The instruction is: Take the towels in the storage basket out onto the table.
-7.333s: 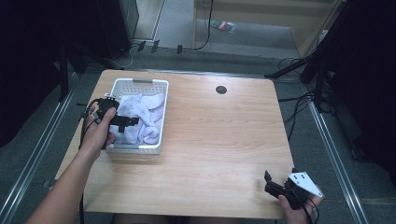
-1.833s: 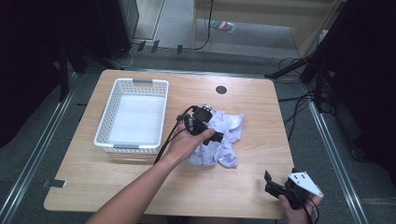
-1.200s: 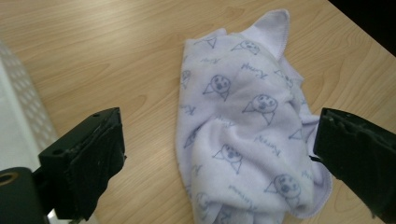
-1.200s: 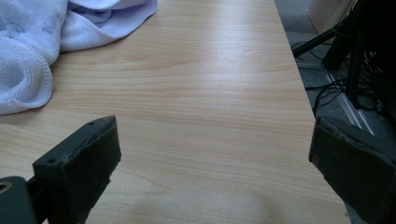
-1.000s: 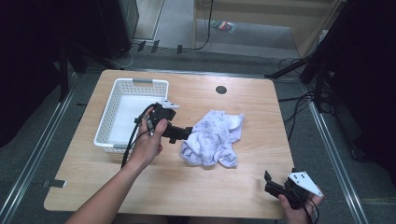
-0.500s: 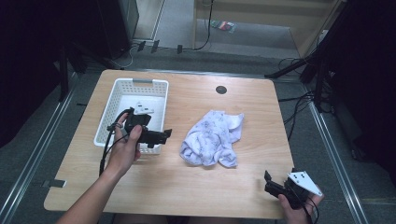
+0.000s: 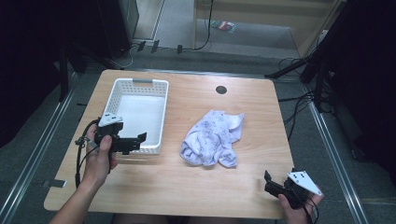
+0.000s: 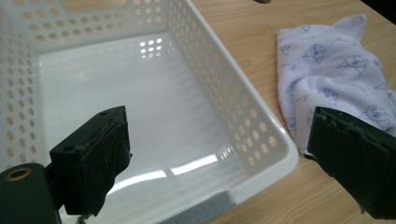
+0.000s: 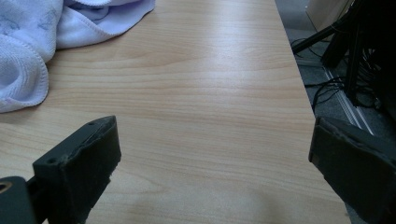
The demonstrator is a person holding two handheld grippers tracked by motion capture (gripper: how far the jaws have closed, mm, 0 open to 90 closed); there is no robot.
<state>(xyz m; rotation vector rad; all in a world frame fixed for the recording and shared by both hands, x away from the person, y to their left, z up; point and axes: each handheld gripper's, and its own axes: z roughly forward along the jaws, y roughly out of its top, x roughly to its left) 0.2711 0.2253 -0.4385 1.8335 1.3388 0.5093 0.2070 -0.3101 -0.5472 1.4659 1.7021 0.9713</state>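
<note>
A crumpled pale lilac towel (image 7: 212,137) with a small printed pattern lies on the wooden table (image 7: 196,186), right of centre; its edge shows in the left gripper view (image 8: 336,79) and the right gripper view (image 9: 32,42). A white perforated basket (image 7: 137,112) stands empty at the table's left, its floor bare (image 8: 116,121). My left gripper (image 7: 140,139) hovers open over the basket's near right corner, nothing between its jaws (image 8: 219,172). My right gripper (image 7: 270,183) rests open at the table's front right corner, over bare wood (image 9: 210,168).
A round dark cable hole (image 7: 221,89) sits near the table's far edge. Cables and black stand legs (image 7: 308,70) lie on the floor to the right. Metal rails (image 7: 42,140) run along both sides of the table.
My left gripper carried the towel out of the basket, dropped it at mid-table, then drew back left, open, to the basket's near right corner. The right gripper has stayed still.
</note>
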